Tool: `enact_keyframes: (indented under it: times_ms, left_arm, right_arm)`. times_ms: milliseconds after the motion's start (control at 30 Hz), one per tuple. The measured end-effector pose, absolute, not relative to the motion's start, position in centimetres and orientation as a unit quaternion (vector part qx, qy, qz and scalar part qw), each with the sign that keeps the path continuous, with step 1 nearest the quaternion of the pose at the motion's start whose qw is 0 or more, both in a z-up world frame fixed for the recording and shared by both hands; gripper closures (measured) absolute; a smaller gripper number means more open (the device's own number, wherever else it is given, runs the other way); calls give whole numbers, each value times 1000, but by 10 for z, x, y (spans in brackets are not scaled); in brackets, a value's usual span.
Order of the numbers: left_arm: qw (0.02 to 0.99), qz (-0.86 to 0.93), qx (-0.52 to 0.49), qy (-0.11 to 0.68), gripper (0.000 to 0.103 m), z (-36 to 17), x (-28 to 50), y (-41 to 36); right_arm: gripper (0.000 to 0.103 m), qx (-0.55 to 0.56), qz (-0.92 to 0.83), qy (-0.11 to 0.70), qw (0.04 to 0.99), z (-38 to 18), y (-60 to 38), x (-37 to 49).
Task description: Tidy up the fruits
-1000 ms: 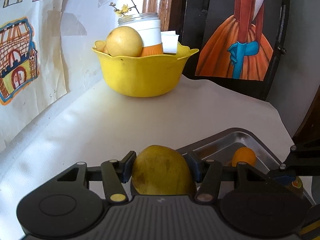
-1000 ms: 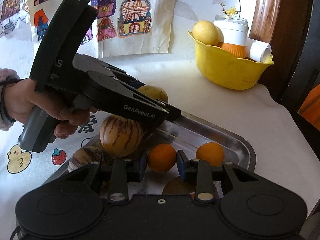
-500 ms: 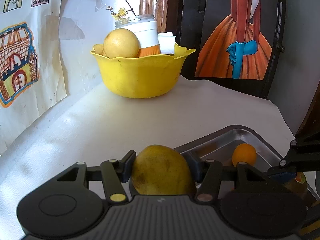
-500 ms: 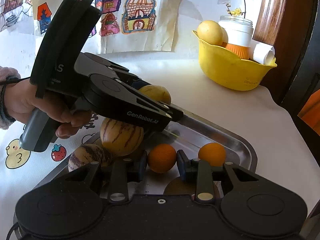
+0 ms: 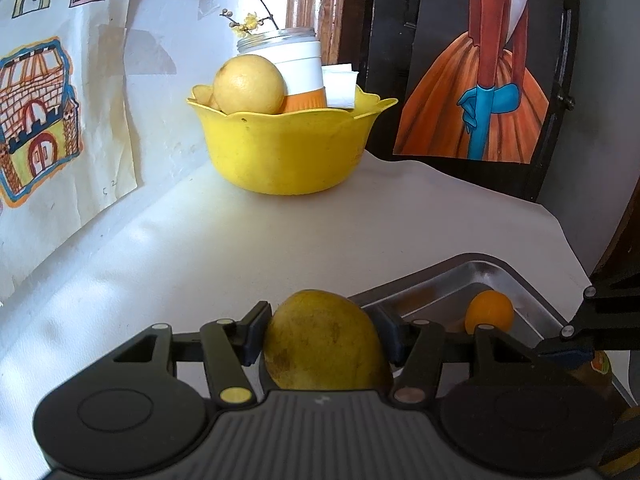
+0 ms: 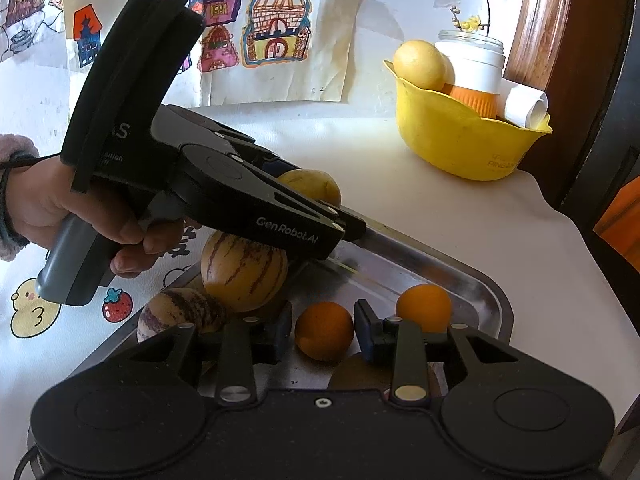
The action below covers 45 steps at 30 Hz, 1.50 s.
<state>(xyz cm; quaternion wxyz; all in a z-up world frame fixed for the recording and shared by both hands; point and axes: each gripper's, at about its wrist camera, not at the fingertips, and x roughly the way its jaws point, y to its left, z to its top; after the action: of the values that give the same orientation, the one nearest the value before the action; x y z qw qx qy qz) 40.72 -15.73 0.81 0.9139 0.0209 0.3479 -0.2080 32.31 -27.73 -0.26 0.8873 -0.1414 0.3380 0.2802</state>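
Note:
My left gripper [image 5: 320, 320] holds a yellow-green mango-like fruit [image 5: 324, 344] just past the corner of the steel tray [image 5: 472, 260]. Its jaws are opening, and both pads still touch the fruit's sides. In the right wrist view the same fruit [image 6: 308, 188] shows beyond the left gripper's black body, which a person's hand [image 6: 60, 208] holds. My right gripper [image 6: 323, 330] is shut on a small orange [image 6: 325, 330] low over the tray [image 6: 480, 292]. A second orange [image 6: 424, 306] lies in the tray's far corner.
Two striped melons [image 6: 244, 276] [image 6: 180, 312] sit in the tray's left part, and a brown fruit [image 6: 360, 372] lies under my right gripper. A yellow bowl [image 5: 288, 152] at the back holds a yellow fruit [image 5: 248, 84] and a white and orange jar [image 5: 300, 68]. Drawings hang on the wall.
The left pads stand slightly wider around the yellow-green fruit. Neither hand has moved, and the orange stays between the right pads.

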Motion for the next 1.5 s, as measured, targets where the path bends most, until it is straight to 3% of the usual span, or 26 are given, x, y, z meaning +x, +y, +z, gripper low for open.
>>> enact_keyframes:
  times_ms: [267,733,1167,1300,1500]
  left_arm:
    - [916,-190,-6,354,27,11,409,-150]
    - [930,-159,-37,328,3,38,390,-136]
    - [948,-122,-48,291,1,68,352,-118]
    - [951,-114,-52,282,1,78,341,-112]
    - [957,-89,-56,271,1,93,325,-99]
  right_arm:
    - [59,-123,272,337,893,-1,-281,321]
    - [29,-89,234,304,919,18,-294,304]
    - [16,-46,211,268,939,35,-299,283]
    - [7,-28,203,247,947,47,-298,278]
    - [7,-18,204,219,954,63,-287,273]
